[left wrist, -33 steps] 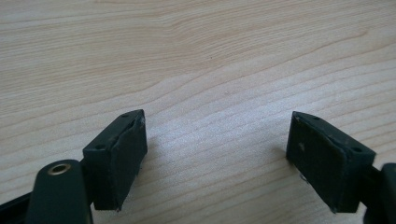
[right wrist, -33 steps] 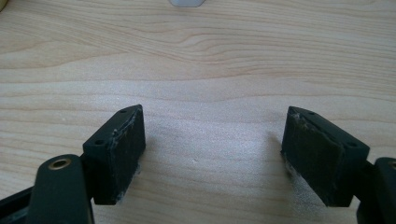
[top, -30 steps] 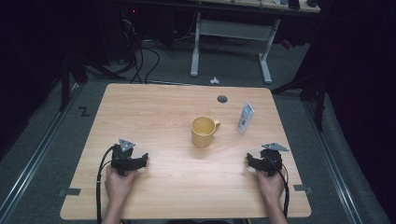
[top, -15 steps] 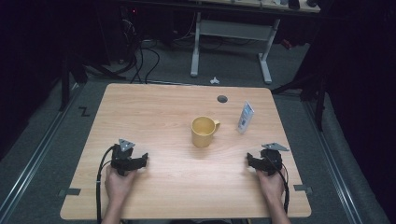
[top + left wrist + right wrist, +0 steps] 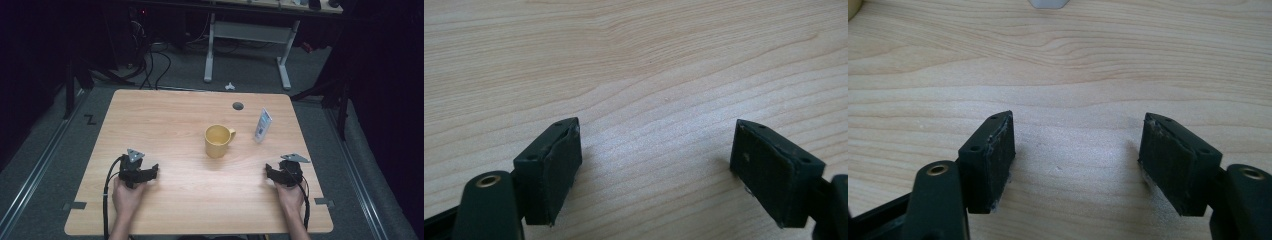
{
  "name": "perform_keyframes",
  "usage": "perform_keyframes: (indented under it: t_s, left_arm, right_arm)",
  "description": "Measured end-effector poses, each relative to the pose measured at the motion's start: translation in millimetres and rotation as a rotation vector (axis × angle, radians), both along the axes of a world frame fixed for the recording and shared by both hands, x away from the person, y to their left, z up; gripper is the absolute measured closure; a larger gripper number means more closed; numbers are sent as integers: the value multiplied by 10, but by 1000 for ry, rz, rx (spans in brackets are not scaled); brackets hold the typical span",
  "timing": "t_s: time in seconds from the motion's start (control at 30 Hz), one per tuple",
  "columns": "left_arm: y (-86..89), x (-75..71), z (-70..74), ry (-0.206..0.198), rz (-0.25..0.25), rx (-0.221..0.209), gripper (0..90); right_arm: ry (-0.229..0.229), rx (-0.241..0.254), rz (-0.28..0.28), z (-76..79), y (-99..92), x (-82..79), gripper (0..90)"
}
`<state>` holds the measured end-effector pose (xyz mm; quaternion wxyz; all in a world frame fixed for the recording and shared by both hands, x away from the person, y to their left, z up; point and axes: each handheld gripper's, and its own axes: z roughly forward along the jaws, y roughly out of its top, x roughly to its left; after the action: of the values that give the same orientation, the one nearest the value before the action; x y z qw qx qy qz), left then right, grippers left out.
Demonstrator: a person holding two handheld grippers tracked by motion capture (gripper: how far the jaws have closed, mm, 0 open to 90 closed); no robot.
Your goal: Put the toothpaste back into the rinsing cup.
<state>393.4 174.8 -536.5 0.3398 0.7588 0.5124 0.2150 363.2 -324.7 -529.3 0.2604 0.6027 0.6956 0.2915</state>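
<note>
While both hands rest low on the table, my left gripper and right gripper stand released, jaws apart, empty. Nothing has shifted since a second ago. Ahead between them: yellow mug; white packet just beyond, untouched. Work not begun.

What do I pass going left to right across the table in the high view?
Left tongs → mug → white packet → right tongs
</note>
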Motion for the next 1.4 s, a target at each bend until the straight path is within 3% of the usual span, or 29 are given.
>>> perform_keyframes:
  t_s: [0.33, 0.7, 0.97, 1.4]
  left_arm:
    - [1, 0, 0, 0, 2, 0, 211]
    - [0, 0, 0, 0, 2, 1, 212]
    - [2, 0, 0, 0, 3, -1, 212]
    - [8, 1, 0, 0, 4, -8, 212]
  right_arm:
    - [-29, 23, 14, 77, -22, -102, 334]
    - [-88, 62, 80, 275, 35, -148, 339]
    - [-84, 77, 127, 345, 66, -92, 362]
    - [-96, 65, 142, 482, 116, -2, 373]
